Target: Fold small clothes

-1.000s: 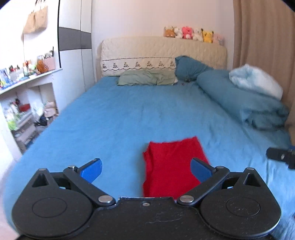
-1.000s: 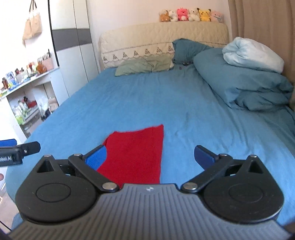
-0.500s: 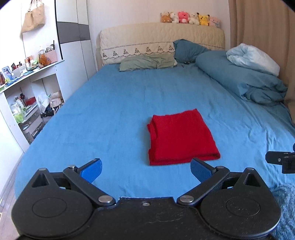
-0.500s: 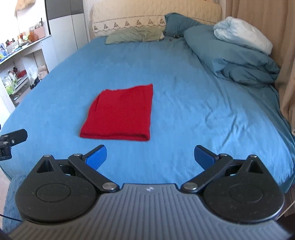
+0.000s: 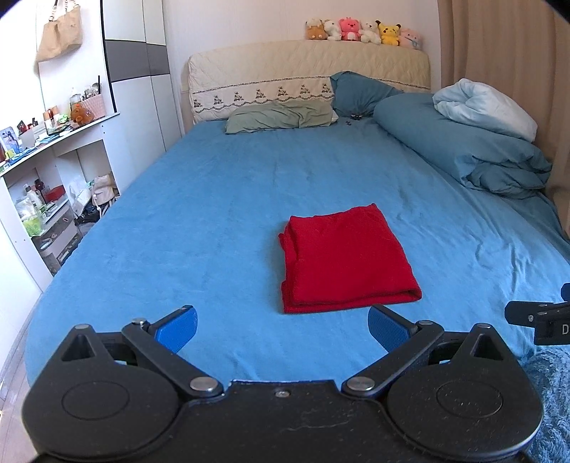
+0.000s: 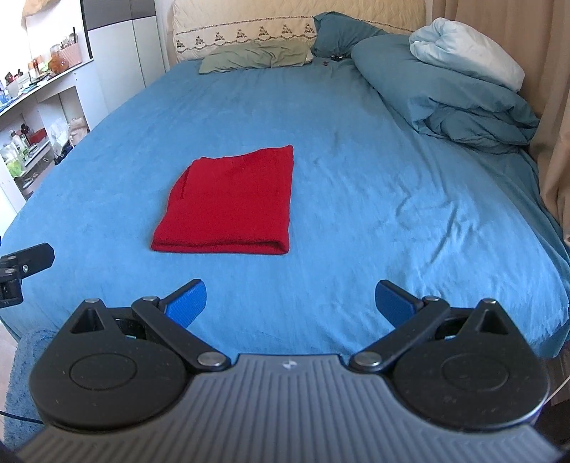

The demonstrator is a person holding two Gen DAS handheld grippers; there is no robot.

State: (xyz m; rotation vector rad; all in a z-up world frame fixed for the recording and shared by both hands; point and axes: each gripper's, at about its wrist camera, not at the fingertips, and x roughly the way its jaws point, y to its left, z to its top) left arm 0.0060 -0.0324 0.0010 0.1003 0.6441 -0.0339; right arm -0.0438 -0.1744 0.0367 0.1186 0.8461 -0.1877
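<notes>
Lying folded on the bed (image 5: pixel 213 199), red garment (image 5: pixel 342 256), both tongs spread empty, left tongs (image 5: pixel 281 326), right tongs (image 6: pixel 290 299).

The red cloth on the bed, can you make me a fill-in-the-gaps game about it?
1. The folded cloth is coloured ____.
2. It lies on a bed with a ____ sheet.
3. Both the left gripper and the right gripper are ____.
4. The toys sit on top of the ____.

Missing words: red; blue; open; headboard

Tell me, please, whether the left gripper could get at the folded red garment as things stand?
Probably yes: the left gripper is open, the folded red garment lies just ahead, and only bare blue bedsheet lies between them.
</notes>
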